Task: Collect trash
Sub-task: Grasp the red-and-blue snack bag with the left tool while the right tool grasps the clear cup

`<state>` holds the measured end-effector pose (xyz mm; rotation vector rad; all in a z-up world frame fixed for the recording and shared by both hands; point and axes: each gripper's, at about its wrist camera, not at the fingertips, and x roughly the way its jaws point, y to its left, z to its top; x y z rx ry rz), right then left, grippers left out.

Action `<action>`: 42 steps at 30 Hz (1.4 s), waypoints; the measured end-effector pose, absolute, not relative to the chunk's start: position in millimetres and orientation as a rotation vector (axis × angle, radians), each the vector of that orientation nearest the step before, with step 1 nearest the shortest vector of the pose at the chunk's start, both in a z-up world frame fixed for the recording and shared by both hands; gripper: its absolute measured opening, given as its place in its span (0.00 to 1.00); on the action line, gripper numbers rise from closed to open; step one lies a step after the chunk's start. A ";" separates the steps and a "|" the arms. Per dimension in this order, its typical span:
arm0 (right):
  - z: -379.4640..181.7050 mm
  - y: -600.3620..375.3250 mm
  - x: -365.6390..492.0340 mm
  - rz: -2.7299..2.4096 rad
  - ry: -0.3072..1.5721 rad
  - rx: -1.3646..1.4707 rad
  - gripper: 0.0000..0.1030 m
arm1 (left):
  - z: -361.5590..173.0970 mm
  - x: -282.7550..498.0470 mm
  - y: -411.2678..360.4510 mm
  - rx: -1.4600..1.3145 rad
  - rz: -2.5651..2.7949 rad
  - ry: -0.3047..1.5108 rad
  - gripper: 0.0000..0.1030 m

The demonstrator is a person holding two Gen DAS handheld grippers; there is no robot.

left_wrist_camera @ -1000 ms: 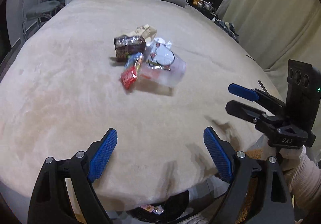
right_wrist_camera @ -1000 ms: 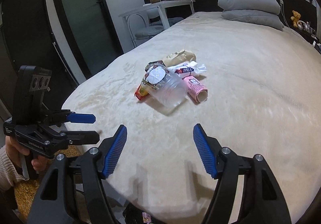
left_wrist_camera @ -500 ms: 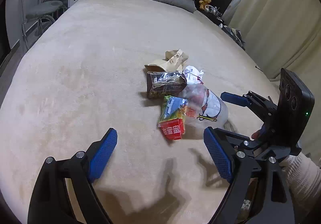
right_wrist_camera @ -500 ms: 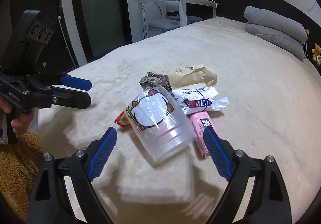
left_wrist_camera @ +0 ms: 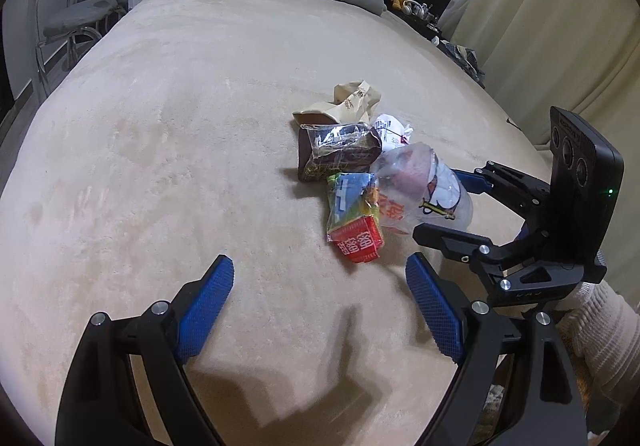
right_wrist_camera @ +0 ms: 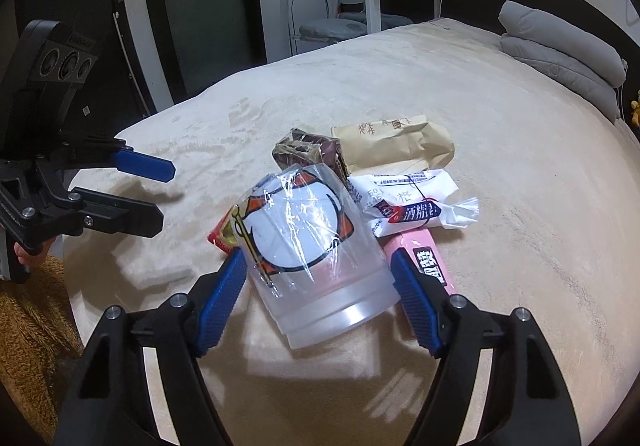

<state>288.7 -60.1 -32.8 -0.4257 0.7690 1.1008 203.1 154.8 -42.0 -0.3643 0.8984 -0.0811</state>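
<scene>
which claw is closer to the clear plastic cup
Right. The right claw is open with its fingers on either side of the clear plastic cup; the left claw, also open, sits back from it.

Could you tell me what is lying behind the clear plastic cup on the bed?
Behind the clear plastic cup lie a dark brown wrapper, a tan paper bag and a white wipes packet. The cup hides their near edges.

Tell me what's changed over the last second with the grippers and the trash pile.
Both grippers moved in toward the pile. The right gripper, jaws open, now straddles the clear plastic cup; the left gripper hangs open, short of the red snack packet. Nothing grasped; pile unmoved.
</scene>
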 end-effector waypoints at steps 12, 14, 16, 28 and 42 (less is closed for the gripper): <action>-6.3 -115.6 286.5 1.059 0.777 -0.238 0.71 | -49.7 229.1 137.0 -0.362 -0.127 0.923 0.84; -3.5 -124.7 282.5 1.059 0.774 -0.225 0.71 | -52.1 237.5 136.1 -0.376 -0.134 0.928 0.84; -2.4 -132.8 278.9 1.059 0.773 -0.221 0.71 | -56.6 245.9 135.9 -0.400 -0.136 0.941 0.84; -3.6 -163.1 278.1 1.044 0.774 -0.221 0.71 | -67.3 282.8 102.6 -0.262 -0.043 0.998 0.37; -2.3 -170.6 264.9 1.042 0.775 -0.233 0.71 | -45.7 256.9 94.6 -0.254 -0.017 0.909 0.35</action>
